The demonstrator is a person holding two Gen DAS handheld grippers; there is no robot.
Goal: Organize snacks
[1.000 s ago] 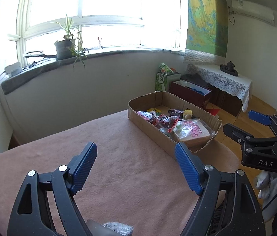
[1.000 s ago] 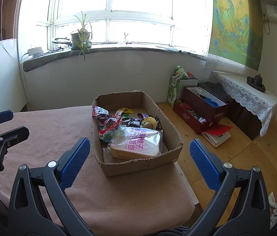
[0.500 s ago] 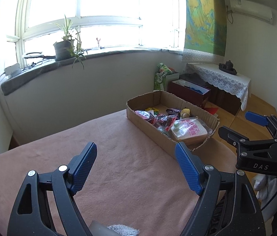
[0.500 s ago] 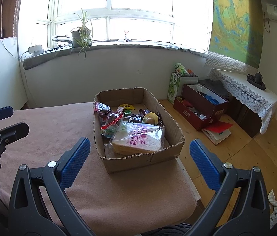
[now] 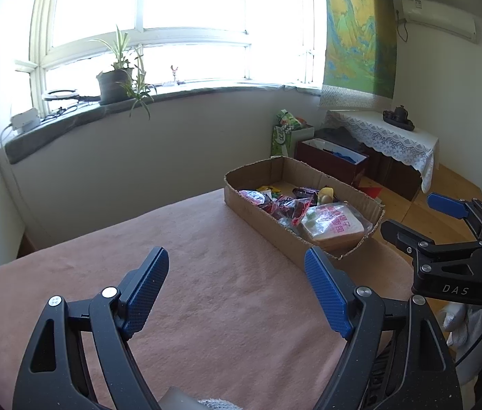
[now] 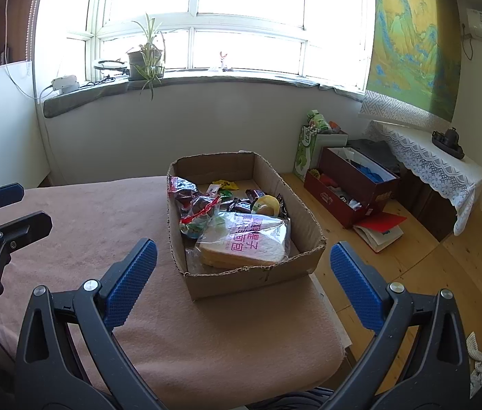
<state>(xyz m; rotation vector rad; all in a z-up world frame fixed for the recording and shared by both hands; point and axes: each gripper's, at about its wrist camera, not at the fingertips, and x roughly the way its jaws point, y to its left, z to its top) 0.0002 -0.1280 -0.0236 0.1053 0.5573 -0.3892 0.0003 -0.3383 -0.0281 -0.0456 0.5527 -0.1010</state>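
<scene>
the open brown cardboard box of snacks sits near the right edge of the pink blanket-covered table. a clear bag of sliced white bread with pink print lies at its near end, with dark red and green wrapped sweets behind it. the left gripper and the right gripper both hover above the table with blue-padded fingers spread wide, holding nothing.

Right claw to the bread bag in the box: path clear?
Only the cardboard box's near wall stands between the open right claw and the bread bag; the claw must go over it. Nothing lies on top of the bag.
</scene>
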